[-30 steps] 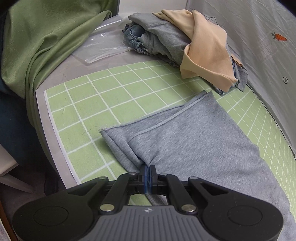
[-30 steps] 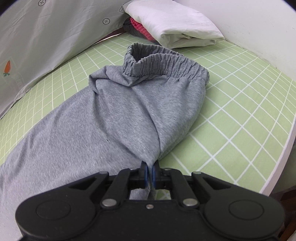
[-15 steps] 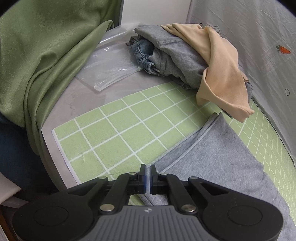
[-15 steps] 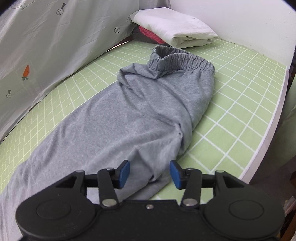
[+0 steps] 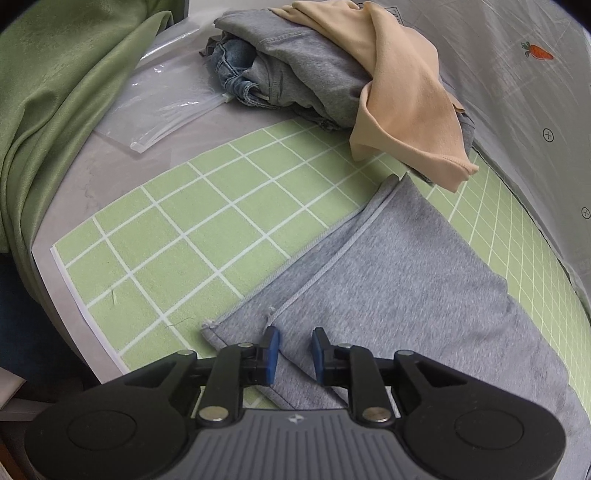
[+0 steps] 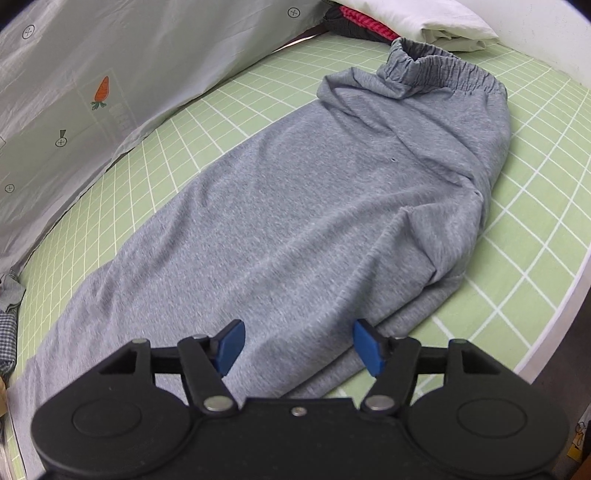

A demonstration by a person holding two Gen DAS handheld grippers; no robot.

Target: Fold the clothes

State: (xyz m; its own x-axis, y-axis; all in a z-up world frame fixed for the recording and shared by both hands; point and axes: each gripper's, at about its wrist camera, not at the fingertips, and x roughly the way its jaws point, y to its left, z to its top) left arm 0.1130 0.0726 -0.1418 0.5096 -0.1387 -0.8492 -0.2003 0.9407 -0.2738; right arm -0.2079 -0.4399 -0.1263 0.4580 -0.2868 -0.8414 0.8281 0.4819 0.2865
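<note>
Grey sweatpants [image 6: 295,206] lie lengthwise on the green grid mat [image 6: 535,240], filling the middle of the right wrist frame. Elastic waistband [image 6: 439,70] bunched and standing up at upper right; fabric below it rumpled, with a fold along the right edge.

Right gripper [image 6: 295,347] at lower centre, jaws spread wide, blue pads [image 6: 231,345] clear of each other and holding nothing. It sits over the near edge of the grey cloth; contact with the cloth cannot be judged.

Left wrist frame: leg-hem end of the sweatpants [image 5: 388,280] runs from lower centre toward the right, hems forming a diagonal line across the mat [image 5: 192,229]. Left gripper [image 5: 295,349] at lower centre, jaws parted by a narrow gap, nothing between the pads; grey fabric lies beneath and between them.

Upper centre of left frame: pile of clothes [image 5: 295,66] with a peach garment [image 5: 402,96] draped over it, its edge hanging just above the hem corner. Clear plastic bag [image 5: 162,107] at upper left, beside a green curtain [image 5: 55,92].

White folded cloth [image 6: 417,18] at top right of right frame, past the waistband. Carrot-print sheet [image 6: 110,74] along the upper left.
</note>
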